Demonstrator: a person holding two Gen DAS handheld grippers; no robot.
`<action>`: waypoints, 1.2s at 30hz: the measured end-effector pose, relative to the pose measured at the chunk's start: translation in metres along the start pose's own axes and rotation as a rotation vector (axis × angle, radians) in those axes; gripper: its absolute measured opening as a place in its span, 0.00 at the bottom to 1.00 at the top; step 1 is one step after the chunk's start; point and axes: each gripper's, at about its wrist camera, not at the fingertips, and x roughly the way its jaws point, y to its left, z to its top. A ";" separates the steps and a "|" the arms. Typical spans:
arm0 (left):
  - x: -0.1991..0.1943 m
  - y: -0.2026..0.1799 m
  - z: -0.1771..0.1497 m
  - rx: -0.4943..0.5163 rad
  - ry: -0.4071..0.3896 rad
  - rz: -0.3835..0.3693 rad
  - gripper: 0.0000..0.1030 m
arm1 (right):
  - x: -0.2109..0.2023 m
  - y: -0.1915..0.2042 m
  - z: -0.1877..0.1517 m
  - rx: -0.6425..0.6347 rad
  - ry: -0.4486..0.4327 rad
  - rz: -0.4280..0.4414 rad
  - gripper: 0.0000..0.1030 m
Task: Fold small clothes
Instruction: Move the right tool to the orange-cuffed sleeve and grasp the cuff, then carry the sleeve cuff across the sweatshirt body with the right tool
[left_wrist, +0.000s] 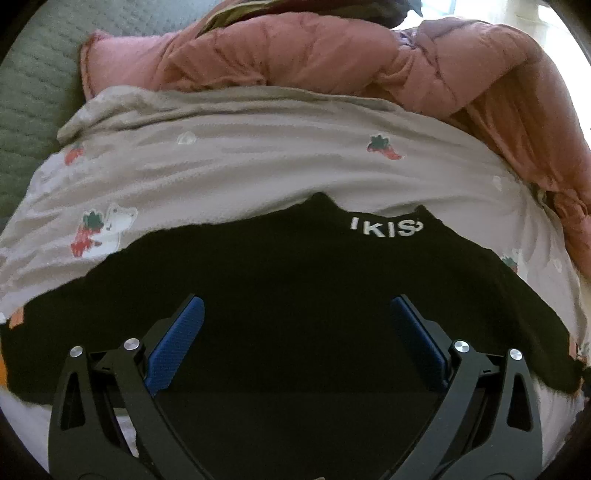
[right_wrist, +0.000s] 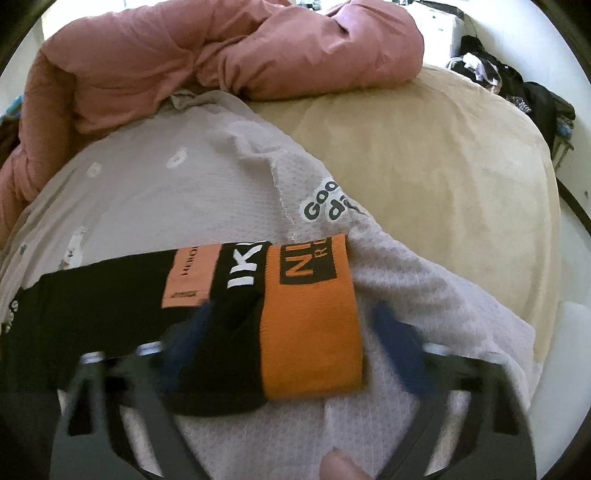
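Observation:
A small black garment (left_wrist: 295, 266) with white lettering (left_wrist: 386, 227) lies flat on a grey printed cloth (left_wrist: 240, 166). My left gripper (left_wrist: 295, 314) hovers over its dark middle, blue pads (left_wrist: 177, 343) wide apart and nothing between them. In the right wrist view the same black garment (right_wrist: 92, 295) ends in a wide orange band (right_wrist: 310, 314) with black lettering. My right gripper (right_wrist: 295, 317) is blurred. Its fingers stand on either side of that orange and black end, with no pad visibly pressing on it.
A crumpled pink duvet (left_wrist: 295, 51) (right_wrist: 221, 48) lies along the far side. The grey cloth (right_wrist: 166, 192) rests on a beige bed cover (right_wrist: 424, 177). Green quilted fabric (left_wrist: 29, 92) shows at far left. Dark clothes (right_wrist: 517, 85) are piled beyond the bed. A fingertip (right_wrist: 340, 465) shows at the bottom edge.

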 end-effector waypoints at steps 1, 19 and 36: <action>0.001 0.002 0.000 -0.008 0.004 0.000 0.92 | 0.000 0.002 0.000 -0.010 0.000 -0.003 0.53; -0.002 0.026 -0.017 -0.051 0.036 -0.030 0.92 | -0.083 0.077 0.001 -0.173 -0.209 0.230 0.15; -0.028 0.063 -0.020 -0.069 -0.015 0.017 0.92 | -0.134 0.217 -0.025 -0.379 -0.231 0.466 0.15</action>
